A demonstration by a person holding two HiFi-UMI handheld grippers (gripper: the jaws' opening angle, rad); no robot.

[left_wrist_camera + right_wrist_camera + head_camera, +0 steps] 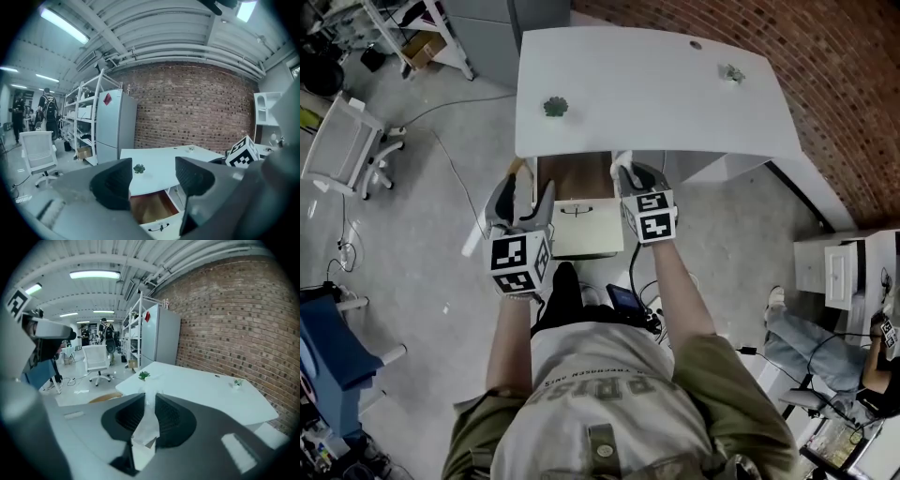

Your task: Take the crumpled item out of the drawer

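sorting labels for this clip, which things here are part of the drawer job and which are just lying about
Job: drawer, open; crumpled paper, clamped in the right gripper; left gripper, open and empty.
Lying about: plant and second plant on the desk; chair; fridge.

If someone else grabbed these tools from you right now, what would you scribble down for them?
Left tool: open, empty, held in front of the drawer.
Right tool: shut on the crumpled item, a white wad, raised above the top of the desk.
Drawer: pulled open, wooden inside showing.
Done: the item is out of the drawer.
Left: probably set it down, perhaps on the desk, and maybe push the drawer shut.
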